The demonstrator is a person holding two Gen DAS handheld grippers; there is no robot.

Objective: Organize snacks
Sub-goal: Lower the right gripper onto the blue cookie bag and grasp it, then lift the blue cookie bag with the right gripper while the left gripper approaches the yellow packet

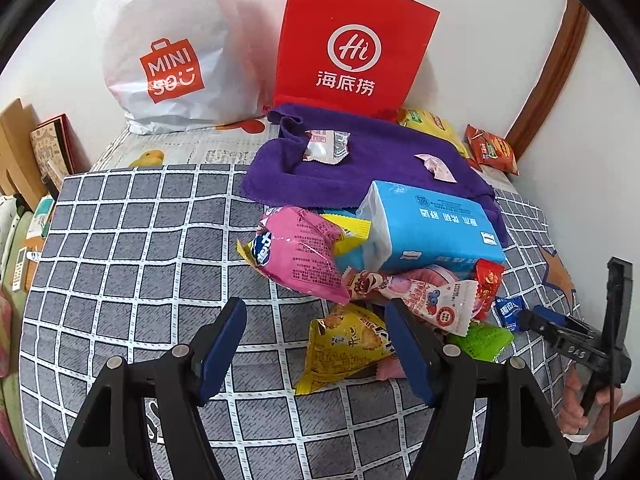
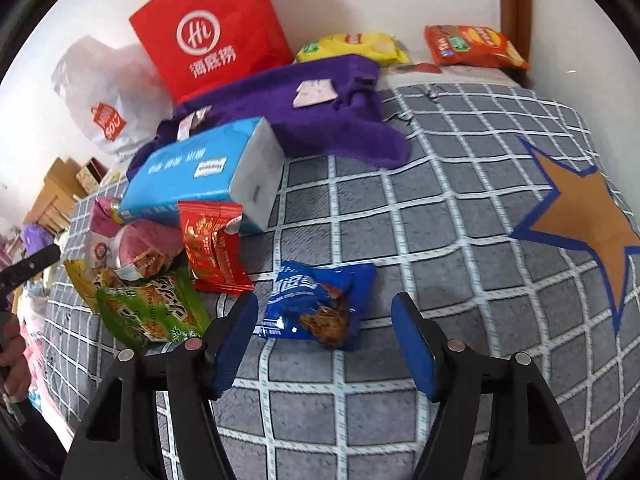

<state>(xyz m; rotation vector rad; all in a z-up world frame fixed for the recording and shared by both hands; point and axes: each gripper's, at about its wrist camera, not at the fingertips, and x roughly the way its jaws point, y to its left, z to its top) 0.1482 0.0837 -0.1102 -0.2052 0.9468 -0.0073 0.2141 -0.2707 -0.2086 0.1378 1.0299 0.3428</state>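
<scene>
Right wrist view: the right gripper [image 2: 324, 340] is seen with its blue pads spread wide; nothing is clamped between them.
Blue snack packet [image 2: 320, 304]: laid flat on the grey checked bedcover [image 2: 440, 216], between and just beyond the right gripper's fingertips [image 2: 236, 332], touched by neither pad.
Left wrist view: the left gripper [image 1: 316, 344] is held with its jaws well apart; nothing is gripped.
Yellow snack packet [image 1: 344, 344]: found on the bedcover between the left gripper's pads, its right edge just beside or behind the right-hand pad; contact cannot be told.
Snack pile: a pink packet [image 1: 308, 252], a red packet [image 2: 212, 248] and a green packet [image 2: 152, 312] are heaped together just left of the blue snack packet.
Tissue pack [image 1: 428, 228]: a light-blue pack is rested partly on the pile and partly on a purple towel [image 1: 372, 152].
Towel load: two small pale wrapped sweets [image 1: 326, 144] are seen on the purple towel.
Back wall: a red paper bag [image 1: 352, 44] and a white plastic bag [image 1: 168, 52] are stood upright against it.
Far corner: a yellow chip bag [image 2: 352, 46] and an orange chip bag [image 2: 472, 46] are laid behind the towel.
Person: a hand [image 1: 580, 404] is seen at the right edge of the left wrist view, around the other gripper's handle.
</scene>
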